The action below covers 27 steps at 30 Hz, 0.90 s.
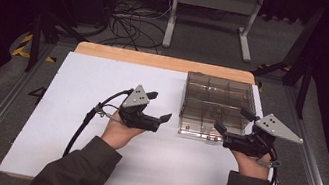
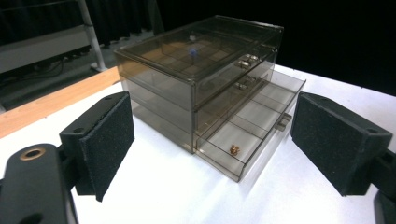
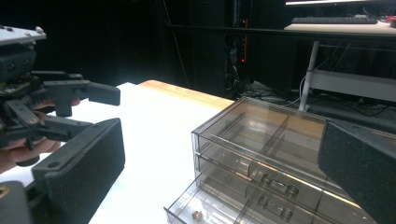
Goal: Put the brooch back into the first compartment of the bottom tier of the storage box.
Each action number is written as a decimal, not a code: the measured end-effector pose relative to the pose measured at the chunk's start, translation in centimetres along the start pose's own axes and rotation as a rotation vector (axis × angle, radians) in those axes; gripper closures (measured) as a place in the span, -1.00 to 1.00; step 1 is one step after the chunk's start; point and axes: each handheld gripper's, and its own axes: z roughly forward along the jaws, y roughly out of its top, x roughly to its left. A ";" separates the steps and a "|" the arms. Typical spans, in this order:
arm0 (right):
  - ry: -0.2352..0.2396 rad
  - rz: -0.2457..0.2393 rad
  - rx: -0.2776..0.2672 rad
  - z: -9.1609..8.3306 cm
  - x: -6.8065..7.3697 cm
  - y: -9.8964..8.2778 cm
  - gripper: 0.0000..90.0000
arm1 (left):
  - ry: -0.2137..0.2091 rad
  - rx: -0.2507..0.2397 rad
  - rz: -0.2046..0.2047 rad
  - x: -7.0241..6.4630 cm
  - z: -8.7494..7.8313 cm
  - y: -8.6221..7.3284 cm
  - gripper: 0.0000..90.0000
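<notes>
bottom drawer (image 2: pixel 250 128) open, perhaps brass nut (image 2: pixel 234 149) inside

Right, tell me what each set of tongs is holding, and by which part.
Nothing. The left tongs and the right tongs are both open and empty, near the smoky drawer box, whose bottom drawer is pulled out.
</notes>
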 end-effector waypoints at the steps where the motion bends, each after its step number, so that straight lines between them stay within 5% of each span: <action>1: 0.001 0.003 0.002 0.0 0.0 0.0 -0.97 | 0.003 -0.005 -0.005 0.1 -0.2 0.0 -0.68; 27: -0.002 0.006 0.015 0.5 -0.3 -0.5 -0.98 | 0.040 -0.071 -0.035 1.6 -4.6 0.0 -0.72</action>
